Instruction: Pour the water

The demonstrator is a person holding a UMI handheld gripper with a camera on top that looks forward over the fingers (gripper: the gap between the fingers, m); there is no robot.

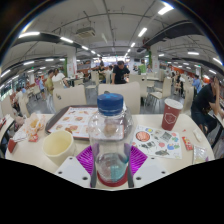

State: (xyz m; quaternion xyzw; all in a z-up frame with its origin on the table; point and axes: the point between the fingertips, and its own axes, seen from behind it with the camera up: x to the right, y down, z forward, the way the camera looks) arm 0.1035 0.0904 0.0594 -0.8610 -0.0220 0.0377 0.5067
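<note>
Large indoor dining hall. Ceiling (100,25) dark, fitted with rows of long strip lights (68,40). Pale tables (150,120) and chairs (152,92) fill the floor. Several people (120,72) seated or standing in the distance.

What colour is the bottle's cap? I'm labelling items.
Blue: the cap tops the clear bottle held between the fingers, seen in the gripper view.

This is a busy canteen or food court: rows of ceiling strip lights (60,40) at 12 o'clock, seated diners (120,72) beyond, and a printed tray liner (75,120) and paper cup (171,114) on the pale surface (140,118).
</note>
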